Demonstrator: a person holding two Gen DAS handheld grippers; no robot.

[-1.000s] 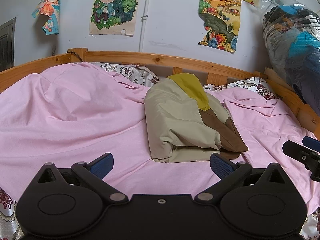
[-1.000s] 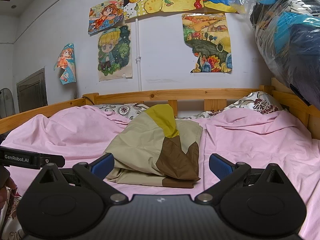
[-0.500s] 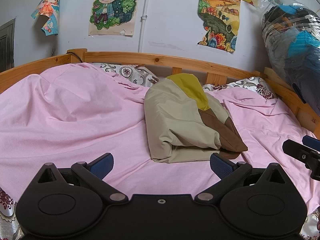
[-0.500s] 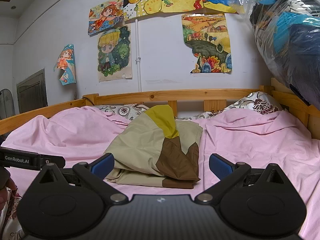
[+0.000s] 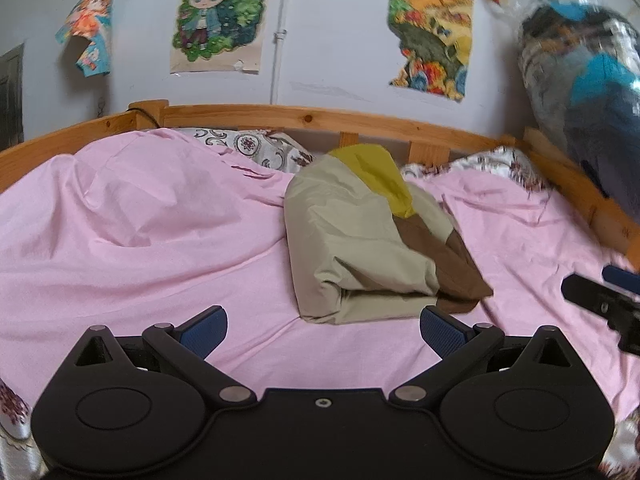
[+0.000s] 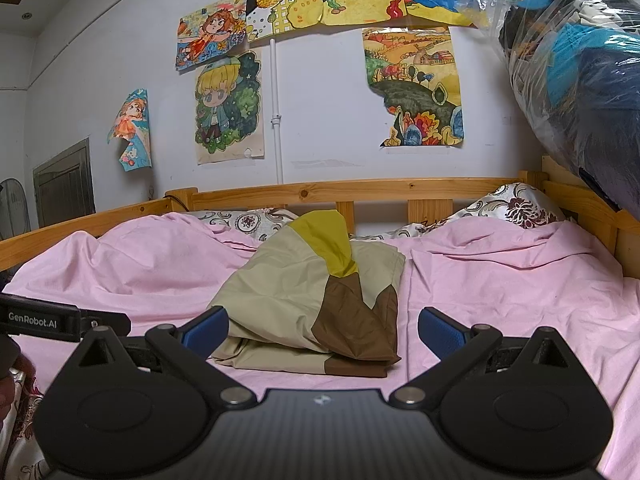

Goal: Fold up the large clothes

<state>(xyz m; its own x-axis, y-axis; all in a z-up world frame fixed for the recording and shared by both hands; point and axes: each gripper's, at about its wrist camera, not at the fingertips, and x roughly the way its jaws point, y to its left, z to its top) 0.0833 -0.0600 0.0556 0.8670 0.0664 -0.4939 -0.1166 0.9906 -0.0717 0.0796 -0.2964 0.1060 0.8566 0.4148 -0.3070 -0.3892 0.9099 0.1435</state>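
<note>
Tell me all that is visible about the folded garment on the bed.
The folded garment is mostly beige, with a mustard-yellow panel toward the headboard and brown panels on its near right side. The fabric looks thin and smooth, a little creased. It is folded into a thick bundle of layers, with stacked edges showing at the near end. It lies on the pink sheet, mid-bed. Neither gripper touches it.

My right gripper (image 6: 323,330) hangs over the pink sheet (image 6: 500,292) with its blue-padded fingers (image 6: 442,330) spread wide, gripping nothing. Just ahead lies the folded garment (image 6: 304,296) (beige, with yellow and brown panels), resting flat on the sheet. My left gripper (image 6: 60,320) pokes in at the left edge. Behind, a wooden headboard (image 6: 360,190) and patterned pillows (image 6: 516,204).
</note>
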